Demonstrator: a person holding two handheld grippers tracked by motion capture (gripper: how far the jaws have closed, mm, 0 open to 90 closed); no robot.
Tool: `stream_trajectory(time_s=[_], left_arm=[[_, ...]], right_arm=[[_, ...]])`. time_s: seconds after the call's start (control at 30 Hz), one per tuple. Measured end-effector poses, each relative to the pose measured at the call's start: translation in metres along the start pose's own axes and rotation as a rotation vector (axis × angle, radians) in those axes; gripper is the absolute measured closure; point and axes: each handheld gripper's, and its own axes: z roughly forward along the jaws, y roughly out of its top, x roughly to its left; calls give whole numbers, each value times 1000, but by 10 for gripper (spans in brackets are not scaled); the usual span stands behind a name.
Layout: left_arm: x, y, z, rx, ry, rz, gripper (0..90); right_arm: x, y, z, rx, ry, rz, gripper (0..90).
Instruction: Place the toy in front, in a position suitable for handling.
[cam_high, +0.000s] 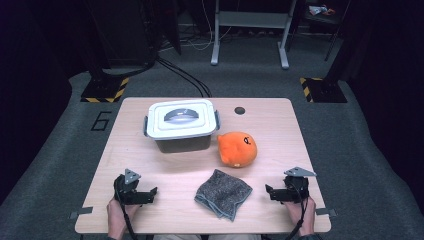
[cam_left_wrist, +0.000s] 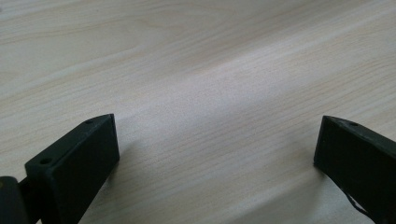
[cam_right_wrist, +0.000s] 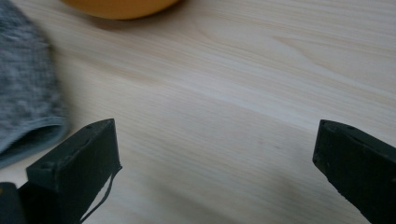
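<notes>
Cloth (cam_high: 223, 194), grey, speckled and nubbly, lies crumpled with a folded hem on the near middle of a pale wood-grain table (cam_high: 280, 115), between the two hand-held grippers and apart from both. In the right gripper view its soft edge (cam_right_wrist: 28, 102) sits just beside one matte black jaw. The left gripper (cam_high: 150, 192) rests low at the near left with its blocky jaws spread wide over bare wood (cam_left_wrist: 215, 93), nothing between them. The right gripper (cam_high: 270, 191) rests at the near right, its jaws likewise spread wide and pinching nothing. Beyond the cloth lies a rounded orange plush toy (cam_high: 237, 149) with a small dark mark on its top. Just left of the toy stands a rectangular plastic box (cam_high: 181, 126), its white lid shut by grey side clips under a grey handle; its contents are hidden. A large "6" (cam_high: 101, 120) marks the grey carpet left of the table.
</notes>
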Motion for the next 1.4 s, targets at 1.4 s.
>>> stream_trajectory(time_s=[1.4], left_arm=[[-1, 0, 0, 1, 4, 5, 0]], right_arm=[[148, 18, 55, 90, 179, -286, 75]])
